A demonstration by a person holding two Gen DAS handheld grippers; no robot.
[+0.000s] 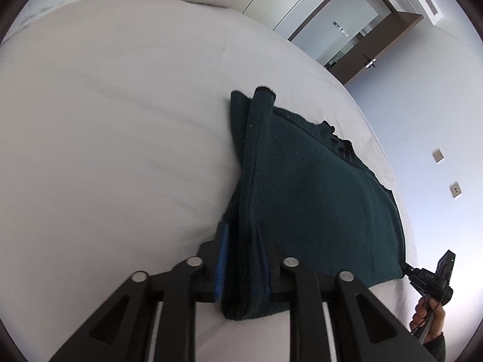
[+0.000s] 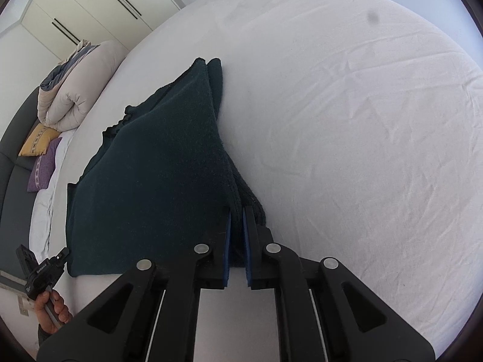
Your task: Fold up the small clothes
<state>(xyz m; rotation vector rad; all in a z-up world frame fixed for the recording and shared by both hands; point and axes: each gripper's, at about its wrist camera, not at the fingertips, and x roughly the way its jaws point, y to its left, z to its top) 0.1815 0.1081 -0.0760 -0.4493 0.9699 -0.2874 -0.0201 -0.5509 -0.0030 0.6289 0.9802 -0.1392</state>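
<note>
Garment: dark green knit cloth (image 1: 317, 187), folded over, lying on the white bed (image 1: 120, 120), near corners lifted.
Left hand-held gripper (image 1: 241, 259): clenched on the cloth's near left corner.
Right hand-held gripper (image 2: 237, 241): clenched on the near right corner.
Far side: rolled duvet (image 2: 75, 90), pillows by the headboard.

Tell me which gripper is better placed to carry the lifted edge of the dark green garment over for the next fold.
Neither clearly: left gripper and right gripper each clamp a corner of the dark green garment. Together, probably.
</note>
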